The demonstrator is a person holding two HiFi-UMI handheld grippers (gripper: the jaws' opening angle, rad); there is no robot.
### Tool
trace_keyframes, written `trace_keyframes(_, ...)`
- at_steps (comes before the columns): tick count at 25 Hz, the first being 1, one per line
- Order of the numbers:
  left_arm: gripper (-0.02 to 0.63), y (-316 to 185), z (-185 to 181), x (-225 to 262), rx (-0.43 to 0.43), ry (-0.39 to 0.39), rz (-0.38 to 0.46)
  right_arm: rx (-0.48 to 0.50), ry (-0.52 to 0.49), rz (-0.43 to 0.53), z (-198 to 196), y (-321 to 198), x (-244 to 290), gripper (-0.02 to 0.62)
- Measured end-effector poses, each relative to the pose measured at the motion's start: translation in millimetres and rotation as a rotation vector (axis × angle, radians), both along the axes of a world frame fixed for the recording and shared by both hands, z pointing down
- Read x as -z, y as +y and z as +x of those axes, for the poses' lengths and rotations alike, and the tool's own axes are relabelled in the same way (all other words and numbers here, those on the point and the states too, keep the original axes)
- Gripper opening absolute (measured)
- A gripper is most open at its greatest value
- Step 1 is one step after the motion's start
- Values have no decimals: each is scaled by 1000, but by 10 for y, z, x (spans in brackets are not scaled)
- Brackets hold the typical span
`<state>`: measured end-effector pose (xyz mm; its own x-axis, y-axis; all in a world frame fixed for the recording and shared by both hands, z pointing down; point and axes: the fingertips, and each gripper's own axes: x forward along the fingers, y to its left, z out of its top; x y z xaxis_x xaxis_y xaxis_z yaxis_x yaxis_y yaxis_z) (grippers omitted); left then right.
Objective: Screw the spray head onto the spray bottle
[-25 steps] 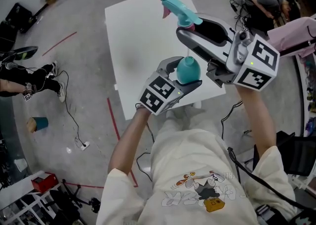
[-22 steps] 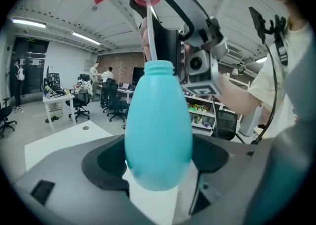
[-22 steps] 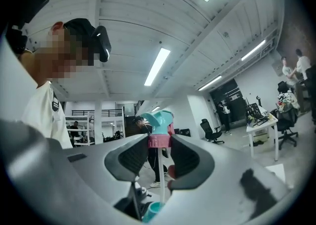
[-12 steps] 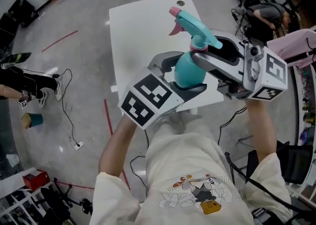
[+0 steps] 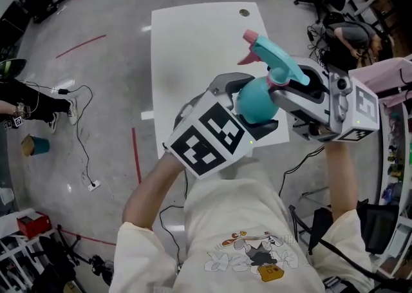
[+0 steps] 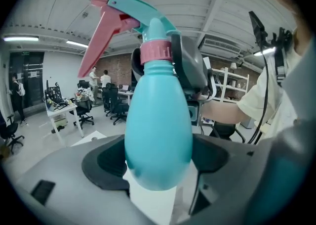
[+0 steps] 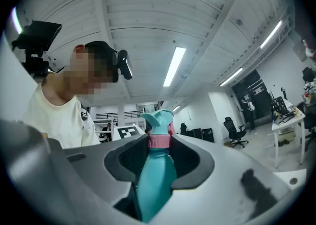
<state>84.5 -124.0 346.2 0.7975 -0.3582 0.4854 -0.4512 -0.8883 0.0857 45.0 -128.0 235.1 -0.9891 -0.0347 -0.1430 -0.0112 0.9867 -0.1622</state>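
Quick look from my end: the spray bottle (image 5: pixel 256 100) is up in the air over the near edge of the white table (image 5: pixel 187 40), not resting on anything. It's pretty much upright in the left gripper view, and the spray head (image 5: pixel 273 53) is sitting on top of it. The pink trigger (image 5: pixel 248 58) points away from me toward the table. The left gripper (image 5: pixel 248 107) has its two fingers pinching the fat lower part of the teal body, one pad on each side. The rounded bottom pokes out below them in the left gripper view. Its marker cube (image 5: pixel 209 140) fills the middle of the head view. The right gripper (image 5: pixel 290 84) comes in from the right and its jaws are closed in on the neck, right about at the pink collar (image 7: pixel 159 141). As far as I can tell it's gripping the spray head there. I can't tell whether the collar is threaded all the way down. The two grippers are nearly touching each other around the bottle.
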Motion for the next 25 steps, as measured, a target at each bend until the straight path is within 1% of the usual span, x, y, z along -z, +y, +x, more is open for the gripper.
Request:
trace_keyframes(2,396,-2,-36,20,7,-20,14,7,13,14,-29,19,17,143)
trace_keyframes(6,394,41,-68,95,5,3,30,15,55,48,-39,61,29,143)
trace_keyframes(9,394,85,-68,112,5,-10,66,28,101,84,-40,144,29,143)
trace_keyframes(11,394,93,-55,104,4,-10,73,20,129,104,-43,163,28,144)
trace_keyframes(14,394,74,-47,96,9,-5,74,-9,141,111,-45,144,28,144)
trace_keyframes(17,394,59,-35,109,12,-3,79,-8,148,116,-44,134,40,144)
trace_keyframes(20,394,47,-50,92,23,-8,86,-19,178,120,-19,116,14,146)
trace_keyframes(23,394,-14,-50,41,40,-14,89,-11,232,122,136,62,-58,161)
trace_keyframes(25,394,-23,-70,-6,36,-21,87,24,306,139,269,79,-110,172)
